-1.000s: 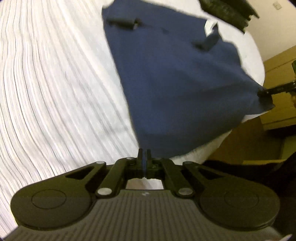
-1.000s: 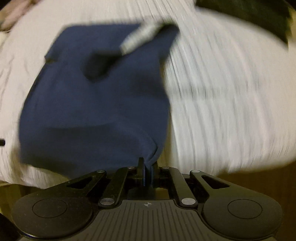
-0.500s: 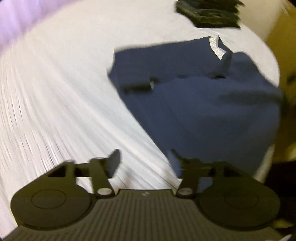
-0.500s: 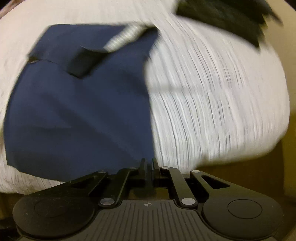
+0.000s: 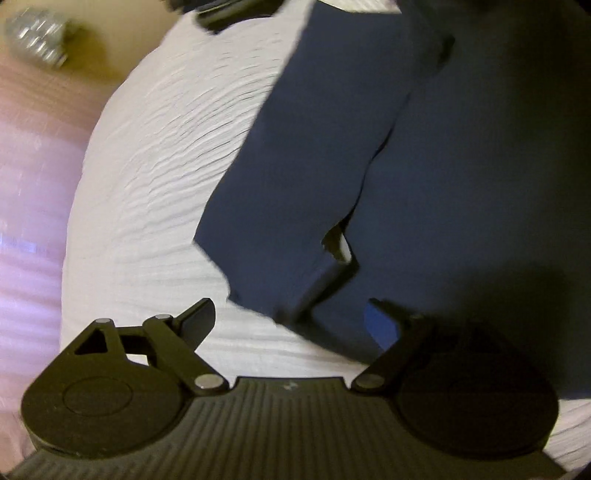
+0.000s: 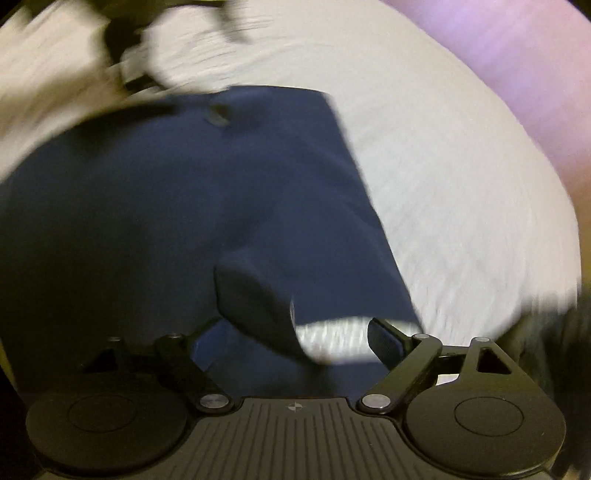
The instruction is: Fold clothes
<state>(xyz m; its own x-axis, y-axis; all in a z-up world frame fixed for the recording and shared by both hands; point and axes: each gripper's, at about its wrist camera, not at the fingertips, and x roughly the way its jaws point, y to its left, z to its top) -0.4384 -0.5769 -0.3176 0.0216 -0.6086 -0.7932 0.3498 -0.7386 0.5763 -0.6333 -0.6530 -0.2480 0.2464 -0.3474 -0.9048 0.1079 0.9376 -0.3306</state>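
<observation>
we see the navy shirt point(image 5: 424, 155) lying spread on the white bed point(image 5: 159, 177). our left gripper point(image 5: 291, 321) hangs with jaws wide apart at its near sleeve, and our right gripper point(image 6: 291, 336) gapes empty over its collar.

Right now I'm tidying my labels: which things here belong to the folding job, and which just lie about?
In the job:
navy shirt
left gripper, open
right gripper, open

Lying about:
white bedsheet
dark clothes pile
</observation>
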